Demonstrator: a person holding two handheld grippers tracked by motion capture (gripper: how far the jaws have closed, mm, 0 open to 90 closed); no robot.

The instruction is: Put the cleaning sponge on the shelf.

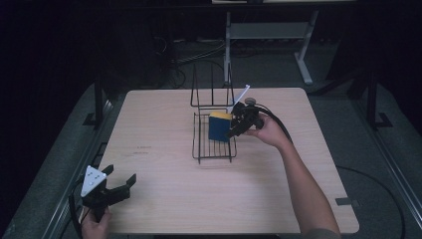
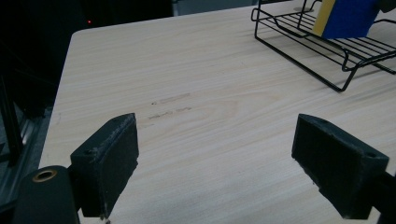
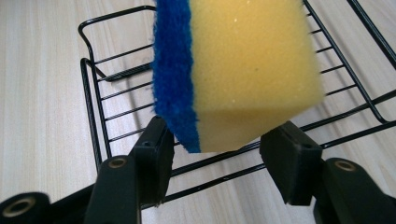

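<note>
Up close, right gripper (image 3: 215, 140): jaws part-open, the sponge (image 3: 238, 70) between them — yellow foam with a blue scouring face. The left jaw sits just at the blue face's lower edge; the right jaw stands off the yellow side with a visible gap. No squeeze seen in the foam, so the pads are not pressing; whether the left pad touches cannot be told. The sponge's outline is a little blurred.

Below and behind the sponge, the black wire rack (image 3: 100, 98), its tray of thin bars on the pale wooden table (image 3: 42, 93).

High view: right gripper (image 1: 238, 124) held in the right hand (image 1: 266, 130) at the rack's right edge; sponge (image 1: 219, 126) stands on edge in the rack (image 1: 214, 149), toward its far right corner, near mid-table.

Left gripper (image 1: 121, 183): low at the table's (image 1: 164, 199) near-left corner, well apart from the rack. Jaws spread wide — nothing between them, bare tabletop (image 2: 205, 107) beyond, rack (image 2: 327, 51) and sponge (image 2: 348, 16) far off at upper right.
</note>
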